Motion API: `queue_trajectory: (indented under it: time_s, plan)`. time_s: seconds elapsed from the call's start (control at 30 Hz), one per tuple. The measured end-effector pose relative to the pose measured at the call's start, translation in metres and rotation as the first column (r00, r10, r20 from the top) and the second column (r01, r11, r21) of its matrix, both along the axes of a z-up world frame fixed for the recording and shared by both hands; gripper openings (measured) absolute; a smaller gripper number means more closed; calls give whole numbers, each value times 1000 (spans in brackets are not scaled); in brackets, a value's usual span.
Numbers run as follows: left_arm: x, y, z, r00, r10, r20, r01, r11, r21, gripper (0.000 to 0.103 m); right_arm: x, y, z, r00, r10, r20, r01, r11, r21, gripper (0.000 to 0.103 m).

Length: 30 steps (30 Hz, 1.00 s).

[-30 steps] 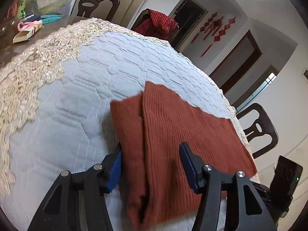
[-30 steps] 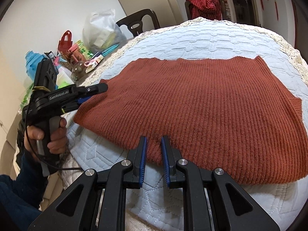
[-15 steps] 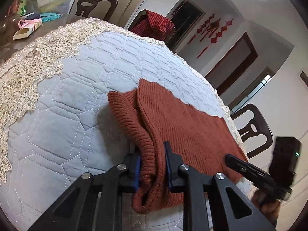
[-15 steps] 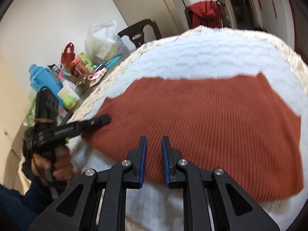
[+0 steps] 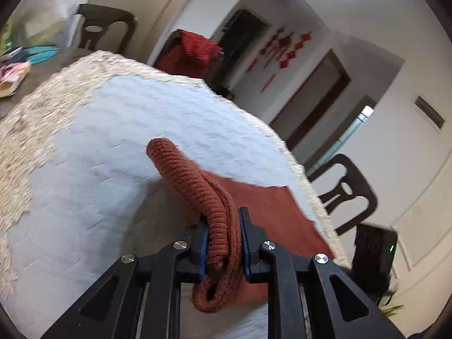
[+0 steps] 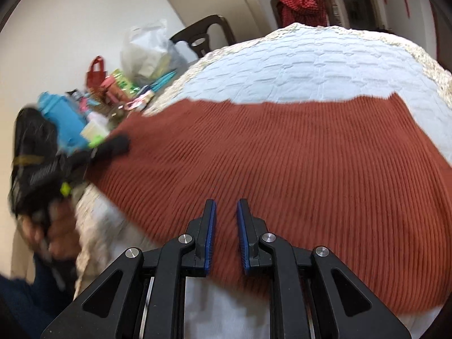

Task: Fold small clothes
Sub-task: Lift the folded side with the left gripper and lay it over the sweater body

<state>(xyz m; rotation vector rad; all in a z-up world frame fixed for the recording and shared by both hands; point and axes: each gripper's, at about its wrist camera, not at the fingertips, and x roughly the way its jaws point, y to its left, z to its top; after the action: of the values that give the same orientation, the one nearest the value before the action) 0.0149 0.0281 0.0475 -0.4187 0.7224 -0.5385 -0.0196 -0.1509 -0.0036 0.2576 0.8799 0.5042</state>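
Left gripper [image 5: 223, 226]: jaws pinching a bunched fold of the rust knit garment [image 6: 296, 152], lifted off the bench [image 5: 113, 141]. Right gripper [image 6: 226, 220]: jaws nearly pressed together on the garment's near edge.

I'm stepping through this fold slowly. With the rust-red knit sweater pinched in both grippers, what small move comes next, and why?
Probably carry the left gripper and right gripper together toward the far side. Each is shut on the near edge of the rust-red ribbed knit sweater, bunched and lifted at the left, while the rest lies flat on the white quilted tablecloth.
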Motion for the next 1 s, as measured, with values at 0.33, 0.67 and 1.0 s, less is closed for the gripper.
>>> queue_trajectory:
  time_s: [0.33,0.67,1.0]
  plan:
    - [9,-102,40,970,-226,94,224,974,32,19,-37,-72,18,975,-218,52,217,976,21,16]
    - [14,-184,-29,894,-431,-124,439,898,36,29,-49,-114,5,956,-294,-24,294,949,114,17]
    - [4,-95,7,976,-215,27,212,974,77,42,-37,-116,10,981,-185,-58,193,912,363,53]
